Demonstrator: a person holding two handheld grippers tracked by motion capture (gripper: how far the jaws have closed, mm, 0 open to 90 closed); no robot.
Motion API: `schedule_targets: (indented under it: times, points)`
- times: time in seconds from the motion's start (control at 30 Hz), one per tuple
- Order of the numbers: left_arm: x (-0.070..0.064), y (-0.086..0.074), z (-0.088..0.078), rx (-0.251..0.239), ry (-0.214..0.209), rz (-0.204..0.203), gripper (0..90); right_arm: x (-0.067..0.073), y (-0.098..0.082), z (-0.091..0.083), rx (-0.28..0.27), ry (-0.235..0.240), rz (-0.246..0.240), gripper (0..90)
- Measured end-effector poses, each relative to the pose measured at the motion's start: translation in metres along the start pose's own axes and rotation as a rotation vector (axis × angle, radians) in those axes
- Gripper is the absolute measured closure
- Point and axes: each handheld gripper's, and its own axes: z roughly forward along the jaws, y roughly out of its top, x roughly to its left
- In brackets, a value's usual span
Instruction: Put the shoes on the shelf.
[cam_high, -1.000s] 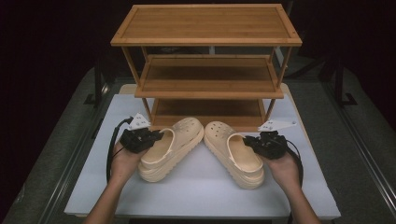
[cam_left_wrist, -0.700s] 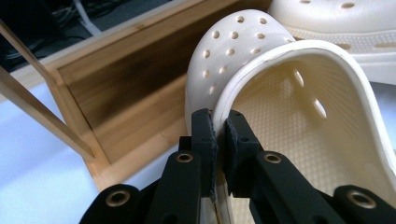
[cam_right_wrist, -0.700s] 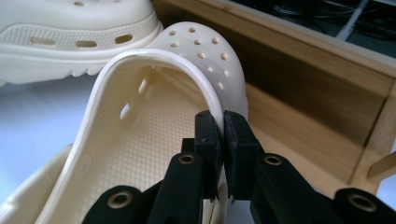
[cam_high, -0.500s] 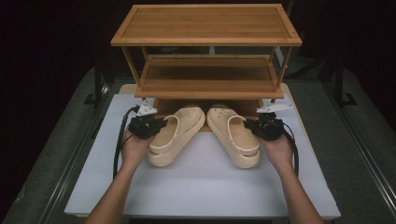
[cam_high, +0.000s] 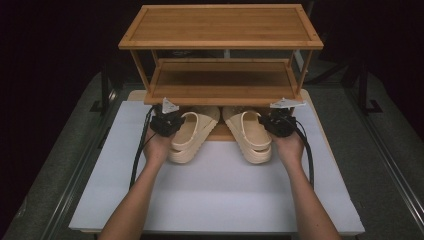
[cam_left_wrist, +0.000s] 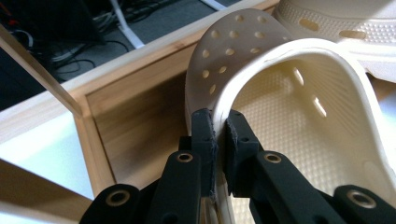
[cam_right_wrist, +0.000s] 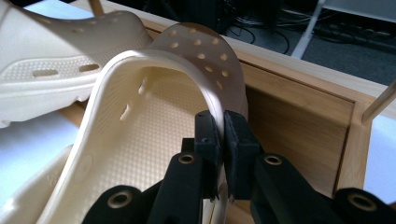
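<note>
Both clogs have slid forward since a second ago, so their toes now sit under the rack's bottom shelf. Your left claw is pinched shut on the left clog's side wall, and your right claw likewise on the right clog. These 2 look light, soft and bendy, so I'd grip that upper rim, not the sole, over the white tabletop.

The high view looks forward and down from above the person's side onto the counter and wooden rack, while both gripper views look close along their jaws, sharing the rack's bottom shelf.
</note>
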Motion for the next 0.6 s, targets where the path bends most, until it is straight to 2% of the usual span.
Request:
schedule_targets:
  times: [0.13, 0.3, 0.37, 0.47, 0.6]
  points:
    - [0.0, -0.001, 0.008, -0.011, 0.008, -0.02, 83.7, 0.001, 0.0, 0.01, -0.003, -0.014, 0.002, 84.5]
    - [-0.003, 0.001, 0.013, -0.018, 0.029, -0.021, 83.7, 0.003, -0.002, 0.02, 0.006, -0.019, 0.003, 84.5]
    - [-0.006, 0.002, 0.014, -0.024, 0.043, -0.007, 83.7, 0.004, -0.002, 0.022, 0.004, -0.025, 0.002, 84.5]
    - [-0.009, 0.005, 0.014, -0.024, 0.037, -0.001, 83.4, 0.005, -0.003, 0.023, 0.001, -0.031, -0.001, 84.4]
    - [-0.01, 0.004, 0.016, -0.02, -0.002, -0.01, 81.8, 0.004, -0.003, 0.023, 0.013, -0.028, 0.001, 83.8]
